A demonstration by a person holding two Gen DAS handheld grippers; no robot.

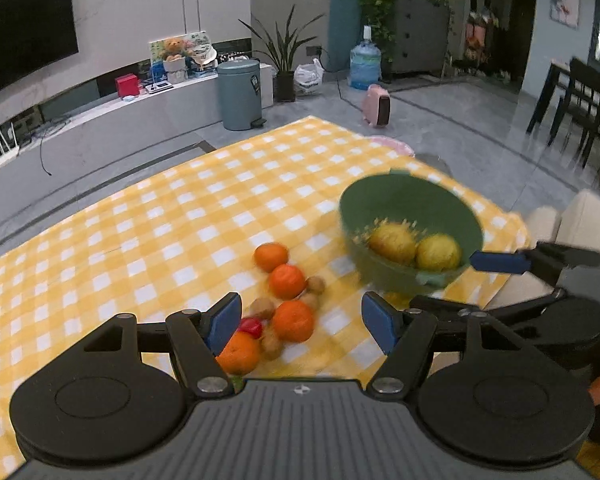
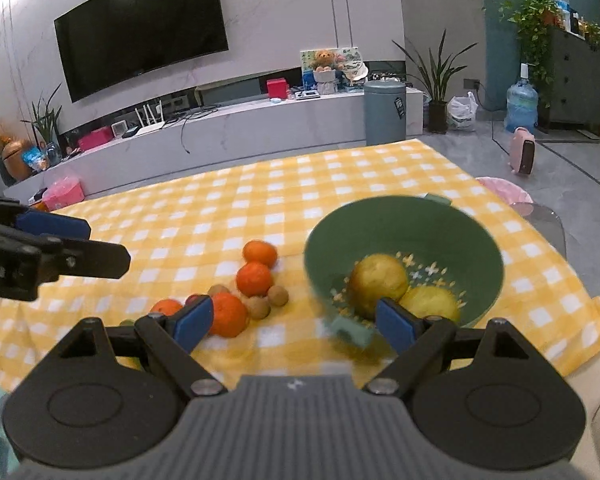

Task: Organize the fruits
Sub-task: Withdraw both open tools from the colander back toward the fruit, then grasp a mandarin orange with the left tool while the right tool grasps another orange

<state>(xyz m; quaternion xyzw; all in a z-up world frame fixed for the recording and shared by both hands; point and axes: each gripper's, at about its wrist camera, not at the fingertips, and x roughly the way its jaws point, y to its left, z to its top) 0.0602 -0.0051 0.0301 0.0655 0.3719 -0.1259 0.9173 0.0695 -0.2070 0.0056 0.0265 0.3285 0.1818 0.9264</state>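
Both hand-held grippers are hanging above the near edge of the desk, which is covered by a yellow checked cloth (image 2: pixel 300 184). The left hand-held gripper (image 1: pixel 300 320) is standing with its jaws wide apart and nothing between the pads. The right hand-held gripper (image 2: pixel 290 322) is likewise spread and empty.

The loose fruit is lying in a cluster: four oranges (image 1: pixel 287 281), several small brown fruits (image 1: pixel 315 285) and one red piece (image 1: pixel 251 326). This cluster is sitting directly ahead of and below the left hand-held gripper, running away from it in a rough line, so the left hand is judged the nearer. The green bowl (image 2: pixel 404 220), holding two yellow fruits (image 2: pixel 378 282), is lying ahead and to the right, closer to the right hand-held gripper.

The bowl and fruit are smeared by blur (edges are uncertain). The nearest orange is partly hidden behind the left pad, and the red piece cannot be identified. The bowl's near rim is partly masked in the right wrist view.
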